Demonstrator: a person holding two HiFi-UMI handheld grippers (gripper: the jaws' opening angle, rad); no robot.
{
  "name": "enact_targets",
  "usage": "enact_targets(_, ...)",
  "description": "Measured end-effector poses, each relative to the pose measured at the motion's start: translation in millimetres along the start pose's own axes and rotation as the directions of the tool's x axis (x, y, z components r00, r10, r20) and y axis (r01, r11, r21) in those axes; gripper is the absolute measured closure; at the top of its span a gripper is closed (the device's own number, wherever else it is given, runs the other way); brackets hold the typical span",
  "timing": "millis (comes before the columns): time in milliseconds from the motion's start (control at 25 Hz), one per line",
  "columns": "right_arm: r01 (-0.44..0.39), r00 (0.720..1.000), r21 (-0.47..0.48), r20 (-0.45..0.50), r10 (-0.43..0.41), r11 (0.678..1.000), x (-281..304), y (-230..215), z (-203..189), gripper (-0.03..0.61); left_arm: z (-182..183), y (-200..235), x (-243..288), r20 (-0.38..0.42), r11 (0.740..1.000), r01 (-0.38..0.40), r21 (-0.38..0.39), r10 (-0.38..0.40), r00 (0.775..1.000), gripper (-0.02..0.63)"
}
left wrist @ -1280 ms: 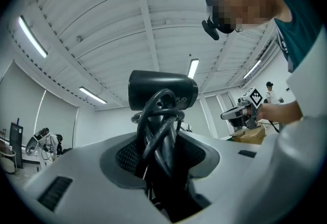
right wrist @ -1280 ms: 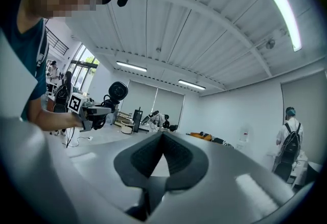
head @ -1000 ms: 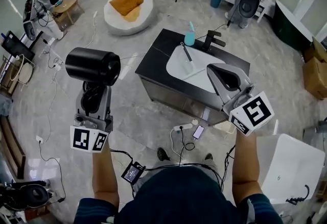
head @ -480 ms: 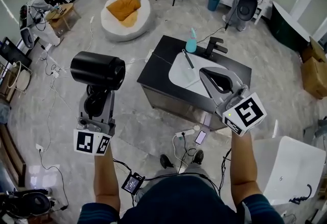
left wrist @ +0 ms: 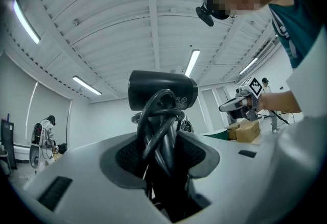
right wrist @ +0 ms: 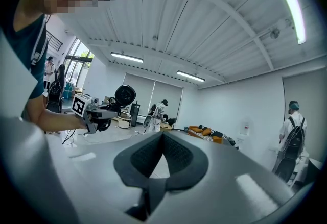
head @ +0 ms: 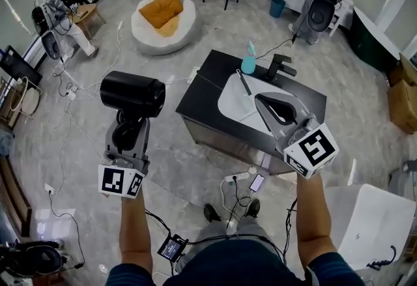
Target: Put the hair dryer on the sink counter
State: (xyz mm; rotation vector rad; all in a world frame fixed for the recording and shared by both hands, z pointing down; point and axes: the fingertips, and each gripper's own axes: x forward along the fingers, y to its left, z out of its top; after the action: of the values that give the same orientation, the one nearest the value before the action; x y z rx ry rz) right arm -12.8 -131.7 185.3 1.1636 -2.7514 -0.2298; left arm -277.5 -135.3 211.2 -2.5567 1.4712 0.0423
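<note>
**Head view with both gripper views.** We see the left gripper [head: 129, 127] closed to a narrow gap on the black hair dryer [head: 132, 94]. Its pads press on the handle and on the cord [left wrist: 153, 121] looped around it, and the barrel sits above the jaws, crosswise to them. The dryer is in the air over the floor [head: 163, 148], off the left edge of the sink counter [head: 201, 92] and apart from it; no part of it touches the dark counter top. The right gripper [head: 259, 100] has its jaws brought together at the tips, with nothing between them. In the head view it appears over the front right part of the counter, its tips over the white basin [head: 238, 99]. On the counter's back edge we find a teal bottle [head: 248, 63] at the basin's far left corner and a black faucet [head: 280, 68] just beside it to the right. A slim dark object [head: 243, 81], which we cannot identify, lies across the basin's back rim. On the floor below the counter's front edge lie a white power strip [head: 238, 178] and a phone [head: 256, 182]. Beyond the counter's far left corner stands a round white seat [head: 159, 40] bearing an orange cushion [head: 161, 8].
</note>
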Motion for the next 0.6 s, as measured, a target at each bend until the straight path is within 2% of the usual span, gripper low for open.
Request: enact_targets(600,0.011,0.999,0.036,-0.034,-0.01,0.999,22.6,-31.4,-64.6,0.569,-110.6,-1.0,61.0,-0.134,0.998,0.021,-0.059,-0.029,0.991,0.44)
